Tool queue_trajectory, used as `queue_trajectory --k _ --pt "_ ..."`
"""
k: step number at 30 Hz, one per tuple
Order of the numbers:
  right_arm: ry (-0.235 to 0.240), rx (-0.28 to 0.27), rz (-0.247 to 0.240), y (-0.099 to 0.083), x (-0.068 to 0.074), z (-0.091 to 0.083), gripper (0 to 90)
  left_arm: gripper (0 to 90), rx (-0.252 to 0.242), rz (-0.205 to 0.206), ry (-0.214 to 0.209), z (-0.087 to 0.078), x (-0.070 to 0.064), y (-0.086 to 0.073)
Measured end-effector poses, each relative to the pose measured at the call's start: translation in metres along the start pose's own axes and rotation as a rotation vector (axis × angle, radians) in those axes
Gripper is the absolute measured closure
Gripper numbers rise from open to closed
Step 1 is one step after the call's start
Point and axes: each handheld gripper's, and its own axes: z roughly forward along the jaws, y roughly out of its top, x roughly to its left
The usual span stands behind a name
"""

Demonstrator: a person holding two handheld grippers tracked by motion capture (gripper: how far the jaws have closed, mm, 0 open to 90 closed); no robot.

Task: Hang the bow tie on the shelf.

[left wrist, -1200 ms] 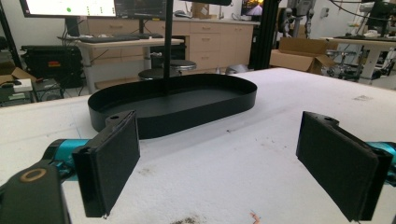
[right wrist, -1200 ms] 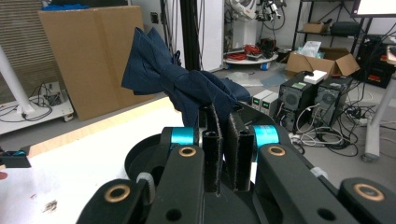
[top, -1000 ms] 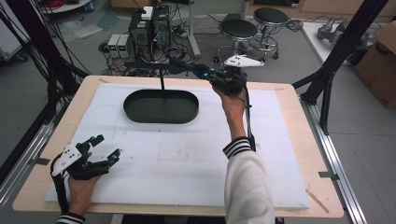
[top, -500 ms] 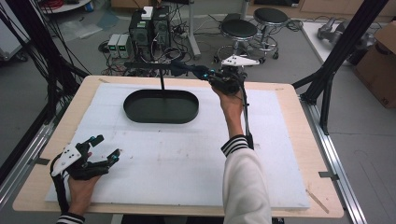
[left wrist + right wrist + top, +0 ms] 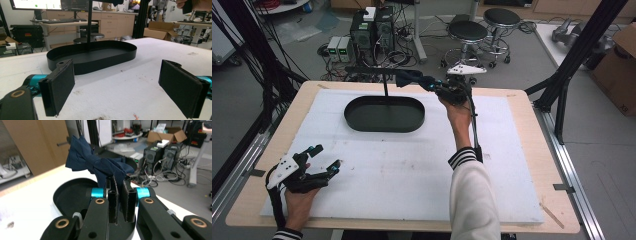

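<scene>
A dark blue cloth [image 5: 96, 166] is gripped by the right tongs [image 5: 119, 195] and held high over the black oval tray [image 5: 384, 114] at the far side of the surface [image 5: 412, 170]. The left tongs [image 5: 122, 87] are held wide open and empty, low at the near left.

It was a lab or workshop. Desktop computers [image 5: 372, 27] sat on the grey floor amid tangled cables [image 5: 404, 50], with round stools [image 5: 484, 25] nearby. Black metal framing [image 5: 582, 55] stood around the wooden table [image 5: 522, 120]. Monitors [image 5: 47, 4] sat on a desk, cabinets [image 5: 115, 22] lined the wall, and cardboard boxes [image 5: 156, 30] lay about.
</scene>
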Motion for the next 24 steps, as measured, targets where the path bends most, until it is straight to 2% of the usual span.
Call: queue_trajectory --k 24 --pt "-0.015 0.120 0.017 -0.016 -0.003 0.023 85.4 13.8 -0.002 -0.001 -0.006 -0.001 0.001 0.000"
